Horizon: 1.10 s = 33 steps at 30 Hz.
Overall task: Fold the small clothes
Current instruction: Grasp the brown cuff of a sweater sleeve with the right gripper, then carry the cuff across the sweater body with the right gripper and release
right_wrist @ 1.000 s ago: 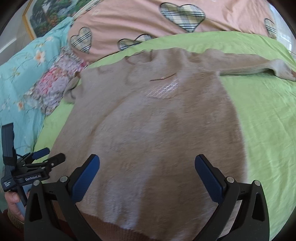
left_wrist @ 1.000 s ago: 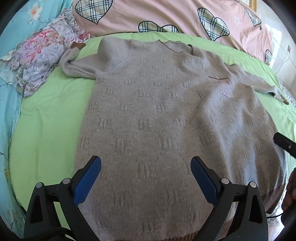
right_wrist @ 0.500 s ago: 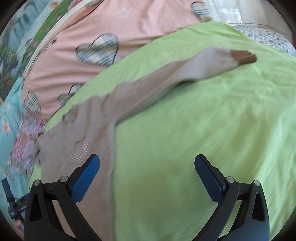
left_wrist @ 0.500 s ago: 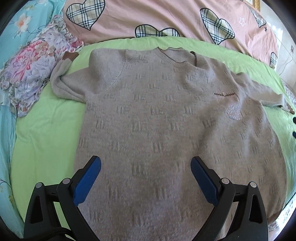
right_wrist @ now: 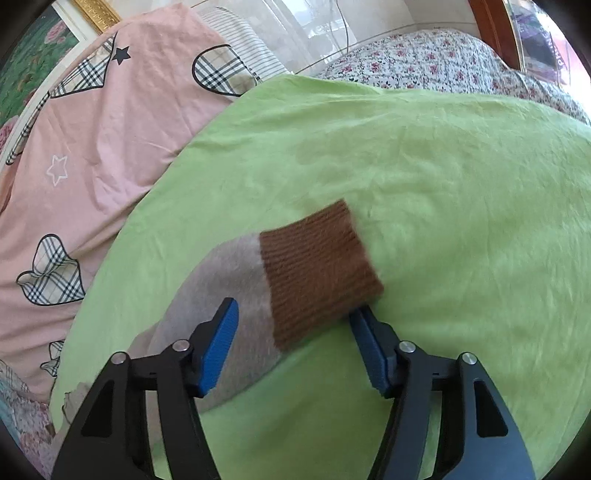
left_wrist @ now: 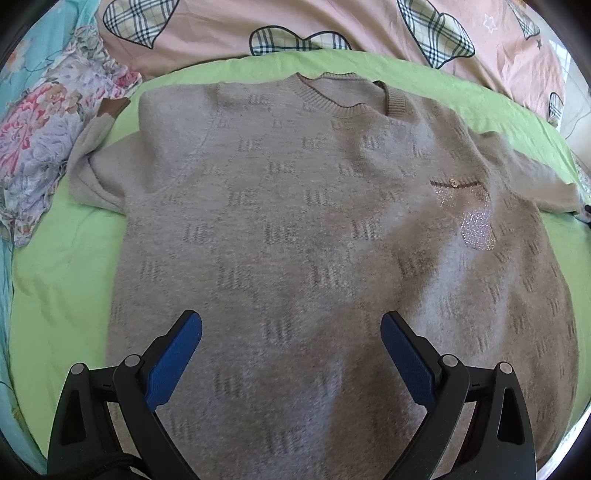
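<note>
A grey-beige knitted sweater [left_wrist: 314, 221] lies flat, front up, on a green sheet [left_wrist: 66, 266], neck away from me. Its left sleeve is bent up, the brown cuff [left_wrist: 112, 109] near the floral pillow. My left gripper [left_wrist: 291, 332] hovers open over the sweater's lower body with nothing between its fingers. In the right wrist view the other sleeve [right_wrist: 221, 273] ends in a brown ribbed cuff [right_wrist: 317, 273] flat on the sheet. My right gripper [right_wrist: 295, 325] straddles the cuff's near edge. Its jaws are closing, and the pads do not press the cloth.
A pink quilt with plaid hearts [left_wrist: 221, 29] borders the far side of the sheet. A floral pillow [left_wrist: 44, 122] lies at the left. A small-flowered cover [right_wrist: 443, 62] lies beyond the green sheet [right_wrist: 443, 184] in the right wrist view.
My right gripper swung right from the sweater's body out along the sleeve to its brown cuff, rolled, and its jaws narrowed. The left gripper slid forward over the sweater, still open.
</note>
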Each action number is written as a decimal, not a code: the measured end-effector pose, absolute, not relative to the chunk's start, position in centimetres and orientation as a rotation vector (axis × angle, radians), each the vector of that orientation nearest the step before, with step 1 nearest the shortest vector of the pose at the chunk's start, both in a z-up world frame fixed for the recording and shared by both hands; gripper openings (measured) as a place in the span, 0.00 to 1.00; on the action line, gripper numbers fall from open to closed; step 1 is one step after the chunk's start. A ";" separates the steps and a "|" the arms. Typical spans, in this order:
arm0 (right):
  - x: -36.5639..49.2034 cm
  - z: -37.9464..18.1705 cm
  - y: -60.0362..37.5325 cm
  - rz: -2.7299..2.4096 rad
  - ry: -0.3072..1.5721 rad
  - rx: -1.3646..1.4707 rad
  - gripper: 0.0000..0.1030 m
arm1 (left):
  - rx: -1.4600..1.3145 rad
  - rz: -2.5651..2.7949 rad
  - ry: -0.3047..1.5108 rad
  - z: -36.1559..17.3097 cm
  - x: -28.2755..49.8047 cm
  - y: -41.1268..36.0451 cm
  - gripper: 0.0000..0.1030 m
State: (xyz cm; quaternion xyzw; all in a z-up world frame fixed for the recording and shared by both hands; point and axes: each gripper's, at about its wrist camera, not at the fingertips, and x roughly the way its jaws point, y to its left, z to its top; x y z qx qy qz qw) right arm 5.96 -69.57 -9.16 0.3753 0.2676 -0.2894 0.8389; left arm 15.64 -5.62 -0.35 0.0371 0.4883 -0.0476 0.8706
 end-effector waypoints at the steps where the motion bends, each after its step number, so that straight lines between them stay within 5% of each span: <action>1: 6.1 -9.1 -70.0 -0.603 0.567 0.789 0.24 | 0.080 -0.104 1.028 -0.5 15.7 -5.7 0.95; 2: 6.4 -9.0 -70.2 -0.576 0.558 0.801 0.10 | 0.083 -0.108 1.035 -0.8 15.8 -5.9 0.95; 3: 6.4 -8.6 -69.9 -0.551 0.544 0.802 0.10 | 0.086 -0.110 1.043 -0.9 15.8 -6.0 0.95; 14: 13.8 -0.2 -48.4 0.079 0.530 0.644 0.09 | 0.001 -0.123 1.027 -0.4 15.1 -3.5 0.95; 25: 23.5 -4.0 -24.3 0.571 0.749 0.724 0.09 | -0.144 -0.170 1.033 -0.4 15.1 0.9 0.95; 33: 25.6 -6.3 -17.3 0.639 0.857 0.653 0.12 | -0.197 -0.240 1.005 -0.2 18.3 1.7 0.95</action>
